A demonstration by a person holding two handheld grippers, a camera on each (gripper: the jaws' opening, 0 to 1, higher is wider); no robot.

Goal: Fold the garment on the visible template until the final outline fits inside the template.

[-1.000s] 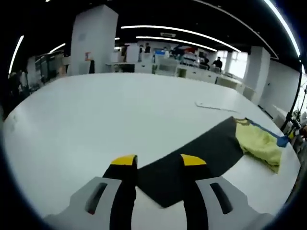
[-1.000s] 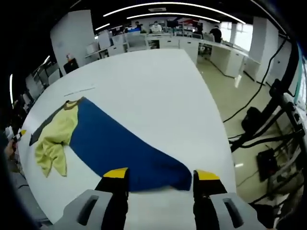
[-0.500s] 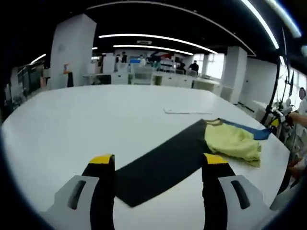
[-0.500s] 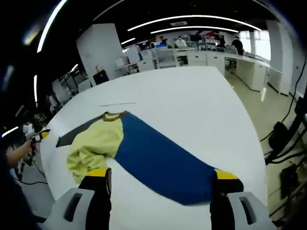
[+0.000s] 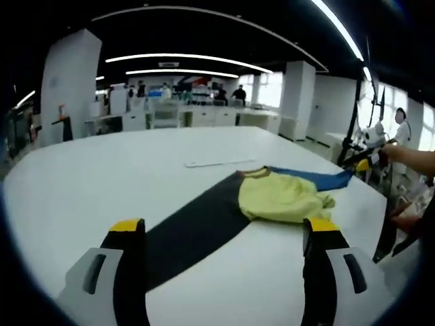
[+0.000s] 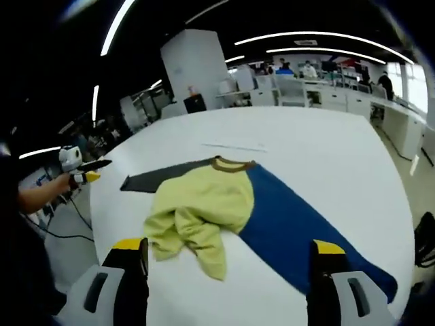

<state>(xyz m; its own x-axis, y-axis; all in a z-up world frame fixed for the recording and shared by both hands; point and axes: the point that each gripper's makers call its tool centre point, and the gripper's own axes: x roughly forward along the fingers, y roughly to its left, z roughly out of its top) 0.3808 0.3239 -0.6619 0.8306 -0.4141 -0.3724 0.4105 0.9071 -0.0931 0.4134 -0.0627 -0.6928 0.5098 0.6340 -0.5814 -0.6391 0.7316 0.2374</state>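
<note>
Yellow garment (image 6: 204, 207) lies bunched, hiding its folds, between wide-spread right gripper (image 6: 228, 255) jaws; left gripper (image 5: 224, 234) likewise released.

You have open white table (image 6: 319, 146) all around the crumpled garment (image 6: 204, 204); a thin strip (image 6: 234, 145), perhaps paper, lies beyond it.

Garment (image 6: 204, 204) lies on the white table: yellow body bunched and crumpled in the middle, brown collar (image 6: 228, 163) at the far edge. One dark grey sleeve (image 5: 194, 227) stretches flat to one side, one blue sleeve (image 6: 299, 231) flat to the other. Unfolded.
</note>
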